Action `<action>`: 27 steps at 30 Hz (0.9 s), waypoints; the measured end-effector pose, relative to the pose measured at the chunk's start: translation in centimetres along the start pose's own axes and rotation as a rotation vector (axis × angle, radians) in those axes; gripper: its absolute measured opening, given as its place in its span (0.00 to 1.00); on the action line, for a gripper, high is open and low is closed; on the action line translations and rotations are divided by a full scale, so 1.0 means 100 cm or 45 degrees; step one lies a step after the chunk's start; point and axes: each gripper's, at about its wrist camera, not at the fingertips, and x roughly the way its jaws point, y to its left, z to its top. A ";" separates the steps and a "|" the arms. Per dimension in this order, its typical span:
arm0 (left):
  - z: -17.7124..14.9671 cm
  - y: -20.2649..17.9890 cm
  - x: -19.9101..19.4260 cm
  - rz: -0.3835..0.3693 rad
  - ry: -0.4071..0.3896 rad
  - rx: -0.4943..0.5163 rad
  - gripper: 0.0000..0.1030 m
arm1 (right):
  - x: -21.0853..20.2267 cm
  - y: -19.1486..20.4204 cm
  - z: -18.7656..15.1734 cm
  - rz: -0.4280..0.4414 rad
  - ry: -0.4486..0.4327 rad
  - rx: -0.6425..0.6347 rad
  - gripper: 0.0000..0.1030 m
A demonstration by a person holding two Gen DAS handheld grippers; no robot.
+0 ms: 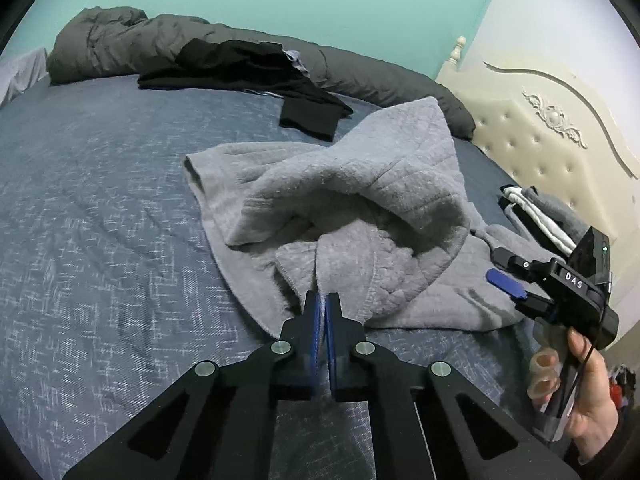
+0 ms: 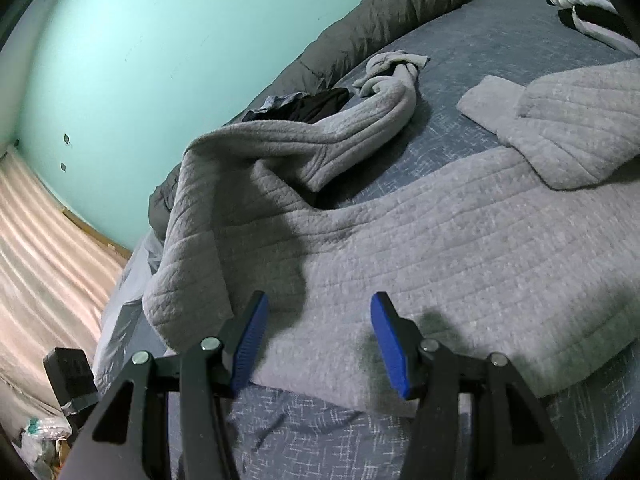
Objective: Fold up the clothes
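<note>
Left gripper (image 1: 322, 300) jaws clamp grey garment's (image 1: 352, 200) hem.

Left wrist view: mounted just behind the left tongs (image 1: 322, 308), angled down over the bed (image 1: 100, 208), close on the grey garment (image 1: 340, 196) ahead of the tips, facing the green wall (image 1: 280, 4); headboard (image 1: 552, 140) off to the right, right tongs (image 1: 506, 282) seen from the side at right. Right wrist view: set just behind the right tongs (image 2: 320, 320), tilted down, very near the same grey garment (image 2: 440, 248) under the tips, facing that wall (image 2: 160, 40). Shared: garment, bed, wall, dark duvet (image 1: 120, 40) (image 2: 400, 0) beyond.
</note>
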 end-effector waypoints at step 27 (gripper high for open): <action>0.027 0.066 -0.131 0.131 -0.074 -0.128 0.00 | -0.066 0.000 0.000 0.014 -0.054 0.095 0.53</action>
